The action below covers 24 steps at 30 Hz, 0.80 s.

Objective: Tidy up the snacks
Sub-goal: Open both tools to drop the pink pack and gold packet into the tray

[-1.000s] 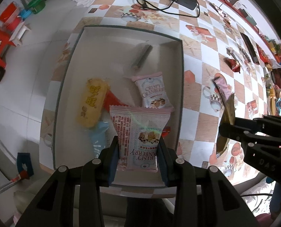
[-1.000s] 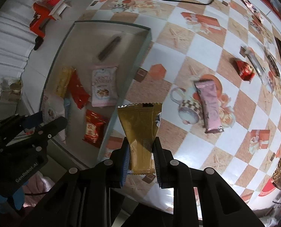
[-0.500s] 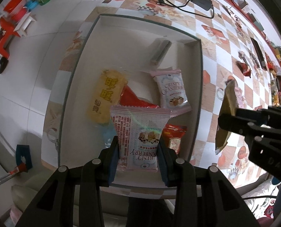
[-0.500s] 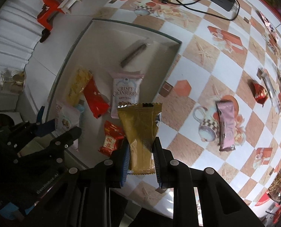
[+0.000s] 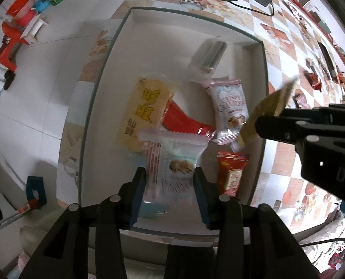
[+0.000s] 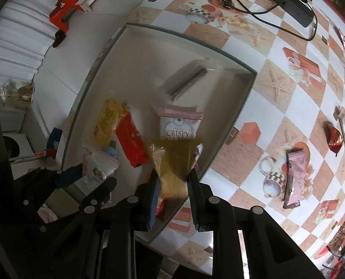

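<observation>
So the left gripper [image 5: 170, 186] is pointed straight down over the white tray [image 5: 96, 88], and its jaws are opening. The pink-and-white snack packet [image 5: 172, 162] is still seen between the fingers, standing on end with its long axis running away from the camera, sealed edge farthest. Whether the pads still press on it can't be told; it looks blurred and loose.

The right gripper [image 6: 173, 186] is pinched narrowly on a gold snack packet [image 6: 174, 160], held upright over the tray's right rim, its crimped top edge pointing away.

Further in, a yellow rice cracker pack [image 5: 144, 109], a red wrapper [image 5: 184, 123] and a cranberry cookie packet [image 5: 230, 107] are laid flat in the tray, with a clear-wrapped dark bar [image 5: 209, 53] beyond them.
</observation>
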Available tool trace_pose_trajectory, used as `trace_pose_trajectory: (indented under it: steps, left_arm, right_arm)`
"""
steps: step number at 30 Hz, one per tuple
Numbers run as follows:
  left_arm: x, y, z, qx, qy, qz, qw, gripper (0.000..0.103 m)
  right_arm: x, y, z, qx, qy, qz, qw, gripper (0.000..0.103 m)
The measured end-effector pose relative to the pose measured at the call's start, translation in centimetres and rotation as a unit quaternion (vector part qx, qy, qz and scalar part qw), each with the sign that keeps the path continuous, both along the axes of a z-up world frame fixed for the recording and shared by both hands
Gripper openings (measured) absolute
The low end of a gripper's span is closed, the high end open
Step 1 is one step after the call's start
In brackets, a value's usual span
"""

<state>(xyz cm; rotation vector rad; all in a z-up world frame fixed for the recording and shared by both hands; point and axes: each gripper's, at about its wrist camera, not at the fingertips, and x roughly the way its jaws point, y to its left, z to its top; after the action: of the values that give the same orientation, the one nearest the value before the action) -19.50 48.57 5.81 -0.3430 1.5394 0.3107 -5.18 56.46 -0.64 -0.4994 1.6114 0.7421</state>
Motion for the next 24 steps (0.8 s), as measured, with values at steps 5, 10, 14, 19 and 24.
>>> trace_pose_trajectory:
  steps: [5,10,14,19,24]
  left_arm:
    - [-0.3,-0.1,0.5,0.02,-0.004,-0.001,0.9998,0.071]
    - [-0.2,-0.8,1.0,0.029,-0.007,-0.007,0.9995,0.075]
    - [0.0,-1.4,1.2,0.034,-0.008,-0.01,0.9993,0.075]
    - [0.5,-2.2,1.5,0.041,-0.008,-0.015,0.999,0.076]
    - [0.8,-3.0,2.1,0.052,-0.009,-0.024,0.9983,0.077]
  right_arm:
    - [-0.2,0.5,-0.4,-0.002,0.007,0.003,1.0,0.025]
    - [-0.3,0.2,-0.5,-0.004,0.008,0.001,1.0,0.033]
    - [-0.4,-0.3,0.4,0.007,-0.011,-0.001,1.0,0.076]
    - [0.0,-0.9,0.4,0.009,-0.009,-0.007,1.0,0.077]
    - [0.5,-2.2,0.4,0.0,-0.012,-0.018,1.0,0.077]
